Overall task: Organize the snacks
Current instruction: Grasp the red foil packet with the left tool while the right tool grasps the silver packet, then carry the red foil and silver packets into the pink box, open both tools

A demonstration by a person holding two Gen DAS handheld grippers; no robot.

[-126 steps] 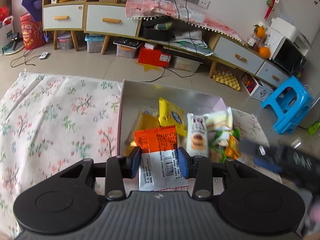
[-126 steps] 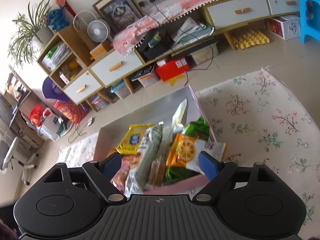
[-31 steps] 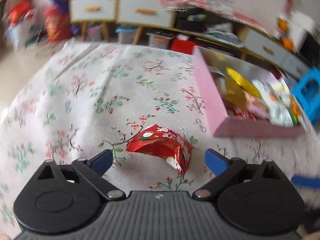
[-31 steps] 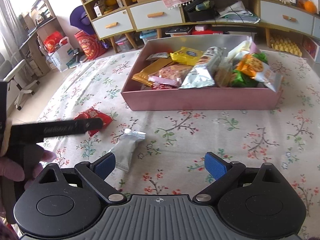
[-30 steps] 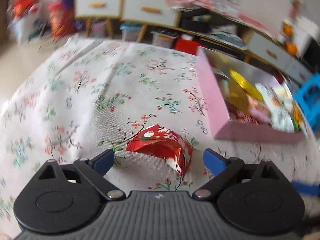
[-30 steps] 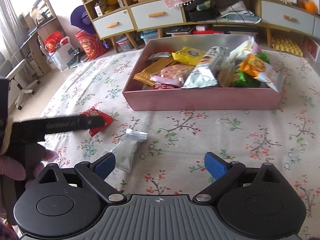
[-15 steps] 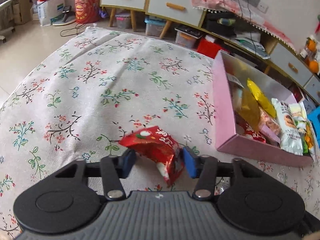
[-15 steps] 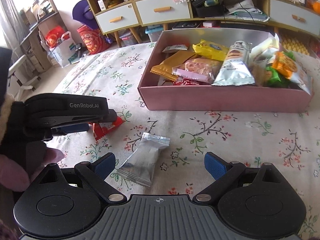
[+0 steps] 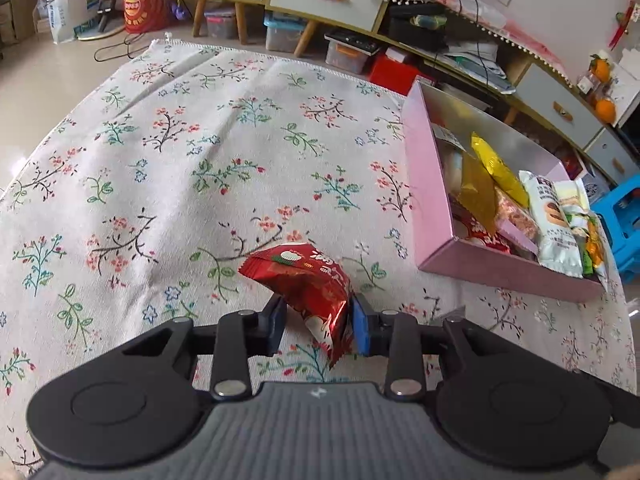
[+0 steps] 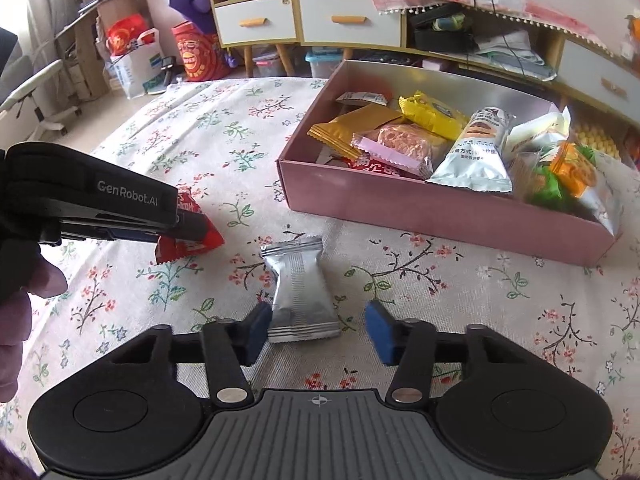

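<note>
Left claw (image 9: 316,322) pinching red packet (image 9: 304,280), right claw (image 10: 318,330) closing, gap beside silver packet (image 10: 298,296), bare cloth around.

A lived-in home — white-drawered sideboard (image 10: 304,20), floral tablecloth (image 9: 200,168), blue plastic stool (image 9: 624,220), shopping bags (image 9: 72,4).

Left gripper (image 9: 316,326) pointed steeply downward, jaws just closed, both pads pressing a red packet (image 9: 304,280). Right gripper (image 10: 316,330) likewise angled down, jaws just narrowed, one pad touching a silver packet (image 10: 298,292), the other apart.
</note>
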